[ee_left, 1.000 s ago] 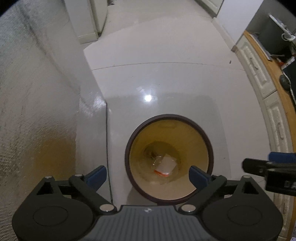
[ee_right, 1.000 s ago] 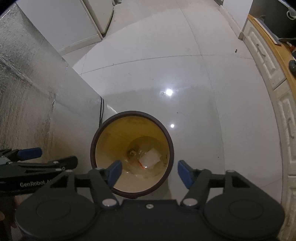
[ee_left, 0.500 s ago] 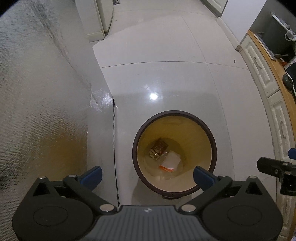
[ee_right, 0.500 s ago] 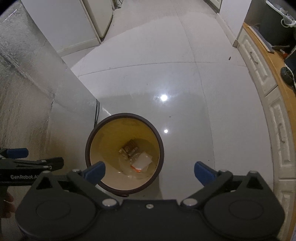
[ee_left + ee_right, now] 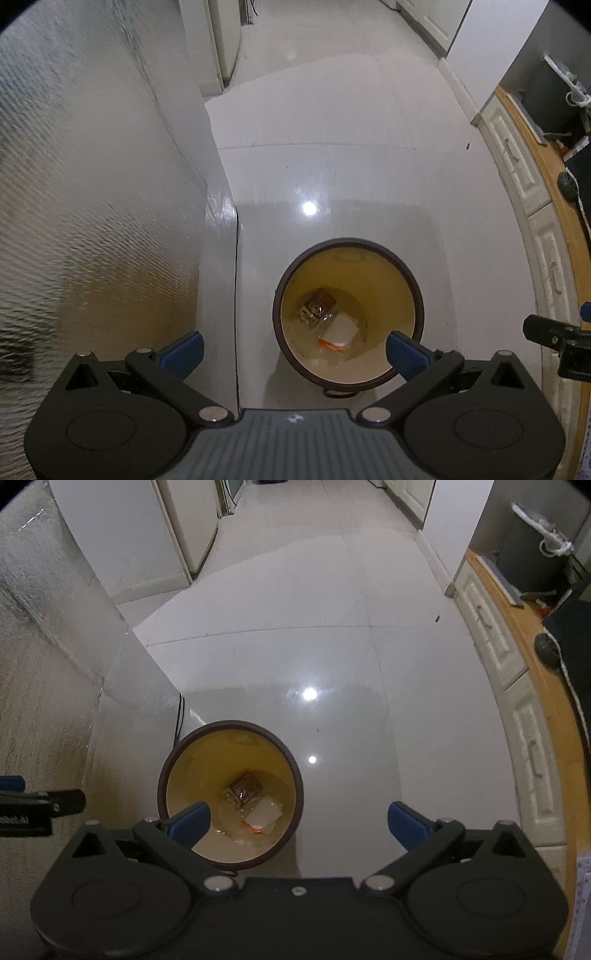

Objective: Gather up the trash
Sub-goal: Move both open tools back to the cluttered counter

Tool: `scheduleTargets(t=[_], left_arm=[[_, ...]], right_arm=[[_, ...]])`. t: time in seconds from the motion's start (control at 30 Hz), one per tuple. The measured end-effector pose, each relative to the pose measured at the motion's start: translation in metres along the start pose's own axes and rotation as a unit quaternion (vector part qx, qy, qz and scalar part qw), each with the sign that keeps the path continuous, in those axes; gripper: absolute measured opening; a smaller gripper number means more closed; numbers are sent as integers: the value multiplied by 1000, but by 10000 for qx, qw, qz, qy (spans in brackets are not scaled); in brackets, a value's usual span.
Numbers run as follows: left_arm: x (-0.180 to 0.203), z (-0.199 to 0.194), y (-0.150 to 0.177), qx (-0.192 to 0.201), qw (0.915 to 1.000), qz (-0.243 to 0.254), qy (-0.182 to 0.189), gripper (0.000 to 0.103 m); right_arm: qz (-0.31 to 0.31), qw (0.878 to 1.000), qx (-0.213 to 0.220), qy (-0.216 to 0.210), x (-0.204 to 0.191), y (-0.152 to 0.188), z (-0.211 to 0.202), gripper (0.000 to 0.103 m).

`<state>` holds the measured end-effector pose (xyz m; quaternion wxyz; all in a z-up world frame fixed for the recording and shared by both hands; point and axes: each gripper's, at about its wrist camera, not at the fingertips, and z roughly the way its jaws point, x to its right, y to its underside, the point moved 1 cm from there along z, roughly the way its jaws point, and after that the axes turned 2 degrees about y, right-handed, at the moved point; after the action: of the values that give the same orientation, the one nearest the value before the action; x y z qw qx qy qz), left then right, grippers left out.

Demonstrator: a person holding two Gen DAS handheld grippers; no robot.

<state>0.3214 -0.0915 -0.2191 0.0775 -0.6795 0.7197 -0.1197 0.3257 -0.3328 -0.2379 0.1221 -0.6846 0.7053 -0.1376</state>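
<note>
A glossy pale tiled floor [image 5: 332, 173] fills both views, with two lamp glints on it in the right wrist view. Along the left runs a silvery, textured wall [image 5: 92, 184]; a thin dark cable [image 5: 236, 295] drops down its edge to the floor. Far off stand white cabinets [image 5: 177, 528], and on the right a row of cream drawers [image 5: 495, 642] sits under a wooden counter [image 5: 532, 672] that carries dark objects too dim to name. Near the middle of the floor, just beside the wall's foot, stands a round bin [image 5: 402, 266] with a dark brown rim and a yellow inside. It is upright and open-topped. At its bottom lie a brown wrapper [image 5: 318, 301], and just beside it to the near right a white packet [image 5: 341, 326] with an orange strip on its near edge; something clear and shiny seems to lie around them, though what it is cannot be told. The rest of the bin's bottom is bare yellow. The left gripper [image 5: 293, 350] hangs above the bin, pointing steeply down, its blue fingers [image 5: 183, 349] spread wide with nothing between them. The right gripper [image 5: 297, 821] is likewise above the bin, its blue fingers [image 5: 406, 823] wide apart and holding nothing. Each gripper shows at the edge of the other's view.
</note>
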Motion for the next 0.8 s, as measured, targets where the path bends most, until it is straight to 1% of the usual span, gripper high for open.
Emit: scheduleTargets(t=[0.2,0.47,0.63,0.8], left_arm=[[2,-27,2,309,9995,48,-40,103],[8,-72,0,928,9956,110,-6,103],[17,-108,1,1454,9892,202,-48,103],[20,-149,5,2024,9791,209,51,103]], right_arm=[[-45,9995,307,52,5,1,-24,103],[26,9950,973,205,16,-1,-70,103],[117,9876,1546,231,22,-1,-106,103],[80,9769,2122,248,22,-1,-138,103]])
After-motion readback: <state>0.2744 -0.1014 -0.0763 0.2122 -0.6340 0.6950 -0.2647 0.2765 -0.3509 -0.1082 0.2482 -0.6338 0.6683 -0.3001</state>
